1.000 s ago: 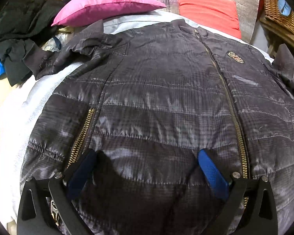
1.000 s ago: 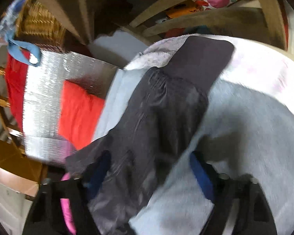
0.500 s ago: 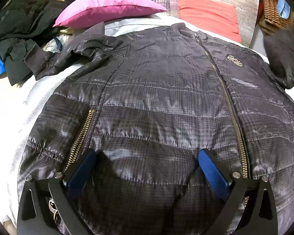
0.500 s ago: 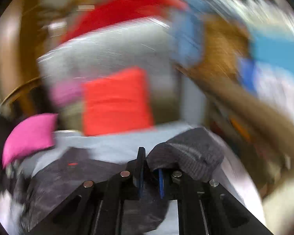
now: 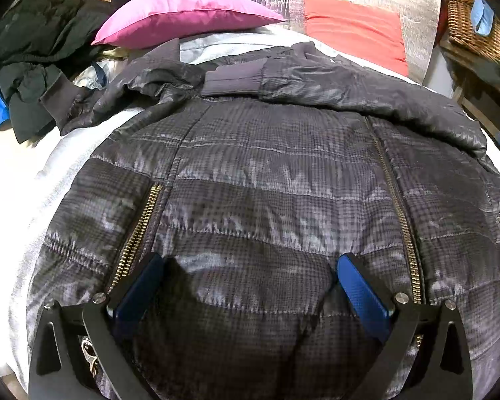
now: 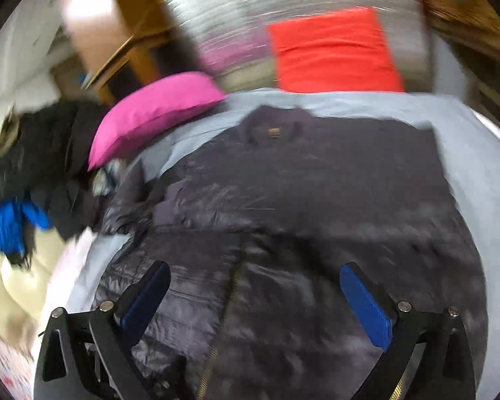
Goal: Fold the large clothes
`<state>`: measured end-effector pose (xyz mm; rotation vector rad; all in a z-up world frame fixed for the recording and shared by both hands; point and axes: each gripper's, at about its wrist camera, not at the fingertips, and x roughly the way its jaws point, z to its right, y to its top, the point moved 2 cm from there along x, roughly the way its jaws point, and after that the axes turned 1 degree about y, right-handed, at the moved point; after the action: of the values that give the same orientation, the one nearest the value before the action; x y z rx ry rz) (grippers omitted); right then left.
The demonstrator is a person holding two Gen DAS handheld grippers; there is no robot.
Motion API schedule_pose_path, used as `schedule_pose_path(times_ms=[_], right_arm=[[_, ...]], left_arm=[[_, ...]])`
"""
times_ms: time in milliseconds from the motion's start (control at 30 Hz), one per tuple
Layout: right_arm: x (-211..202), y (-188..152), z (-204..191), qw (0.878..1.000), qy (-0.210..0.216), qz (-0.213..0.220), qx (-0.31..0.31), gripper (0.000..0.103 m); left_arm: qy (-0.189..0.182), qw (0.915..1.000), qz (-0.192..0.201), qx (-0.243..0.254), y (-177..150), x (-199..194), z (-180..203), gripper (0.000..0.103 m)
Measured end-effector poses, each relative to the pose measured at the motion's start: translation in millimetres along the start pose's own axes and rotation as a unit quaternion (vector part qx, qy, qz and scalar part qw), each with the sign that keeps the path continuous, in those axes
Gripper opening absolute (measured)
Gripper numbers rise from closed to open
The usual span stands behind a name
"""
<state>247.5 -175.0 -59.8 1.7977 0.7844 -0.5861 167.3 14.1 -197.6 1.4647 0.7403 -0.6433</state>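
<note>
Nearest to me, the left gripper point(image 5: 248, 286) is hovering low over the hem end of the dark quilted jacket point(image 5: 266, 206), its jaws standing spread wide. The blue pads point(image 5: 363, 295) are sitting at about seven and five o'clock of the left wrist view, and a swell of the jacket's lower front is lying between them; whether the pads are pressing the cloth I cannot tell, but they are not pinching it. A brass pocket zip point(image 5: 138, 230) is running up just outside the left pad, and the main zip point(image 5: 400, 206) is climbing toward one o'clock just outside the other.

The right gripper point(image 6: 255, 295) is also hanging over the jacket's lower half, its jaws having just been swinging open and now standing fully spread, with nothing caught between them, only the jacket front lying below. That view is blurred.

Farther up, one sleeve point(image 5: 333, 90) is lying folded across the chest, its ribbed cuff point(image 5: 231, 81) resting toward eleven o'clock. The other sleeve point(image 5: 116, 100) is trailing off crumpled at ten o'clock. The jacket is lying spread on a pale bed sheet point(image 5: 43, 180).

Beyond it, a magenta pillow point(image 5: 186, 18) is resting at eleven o'clock and a red cushion point(image 5: 355, 30) at one. A heap of dark clothes point(image 5: 33, 43) is sitting at ten o'clock, a wicker basket point(image 5: 476, 30) at two.
</note>
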Motion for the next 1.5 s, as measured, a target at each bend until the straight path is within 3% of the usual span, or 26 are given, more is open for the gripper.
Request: schedule_pose_path(times_ms=[267,467,667,767,833,867,933,1033,1133,1233,1367,1433,1467,1500], right_arm=[[-19.8,-37.4,62.5,0.997,0.008,0.018,0.071,0.103],[-0.6,-67.5,75.5,0.998,0.002,0.008,0.060,0.103],[-1.7,-72.1,81.8,0.997,0.021,0.025,0.069,0.103],[-2.3,-73.2,82.8,0.997,0.025,0.027,0.070,0.103],[-2.9,-74.0,85.0,0.996,0.033,0.031,0.074,0.103],[-3.1,-74.3,85.8,0.996,0.036,0.032,0.075,0.103],[-3.4,-74.6,86.7,0.996,0.040,0.034,0.078,0.103],[-4.0,-74.6,87.0,0.995,0.043,0.036,0.079,0.103],[-4.8,-75.3,88.3,0.995,0.049,0.040,0.082,0.103],[-5.3,-75.7,89.0,0.994,0.054,0.042,0.085,0.103],[-5.2,-77.0,88.7,0.994,0.055,0.045,0.084,0.103],[-4.5,-77.4,88.0,0.994,0.054,0.045,0.083,0.103],[-4.4,-77.6,87.7,0.994,0.053,0.045,0.082,0.103],[-4.4,-77.7,87.6,0.994,0.054,0.045,0.082,0.103]], left_arm=[[0.000,1.0000,0.001,0.000,-0.8,-0.3,1.2,0.103],[0.001,1.0000,0.001,0.001,-0.9,-0.5,2.7,0.103],[0.002,1.0000,-0.002,0.000,0.6,-0.5,2.7,0.103],[0.003,0.9997,-0.025,-0.002,4.7,-1.7,1.4,0.103],[-0.006,0.9976,-0.068,-0.005,13.9,-3.6,1.4,0.103],[-0.027,0.9960,-0.083,-0.018,21.8,-6.8,0.0,0.103],[-0.074,0.9937,-0.070,-0.045,41.7,-17.5,-4.2,0.103],[-0.096,0.9925,-0.041,-0.063,83.2,-21.2,-10.2,0.103],[-0.106,0.9908,-0.040,-0.075,116.5,0.5,-15.9,0.103],[-0.118,0.9831,-0.059,-0.126,145.5,38.5,-30.9,0.103],[-0.163,0.9532,-0.081,-0.242,172.8,81.9,-55.3,0.103],[-0.159,0.9492,-0.083,-0.259,182.8,94.7,-54.7,0.103],[-0.156,0.9475,-0.088,-0.265,185.1,100.7,-52.9,0.097],[-0.154,0.9468,-0.093,-0.267,186.9,106.1,-51.0,0.084]])
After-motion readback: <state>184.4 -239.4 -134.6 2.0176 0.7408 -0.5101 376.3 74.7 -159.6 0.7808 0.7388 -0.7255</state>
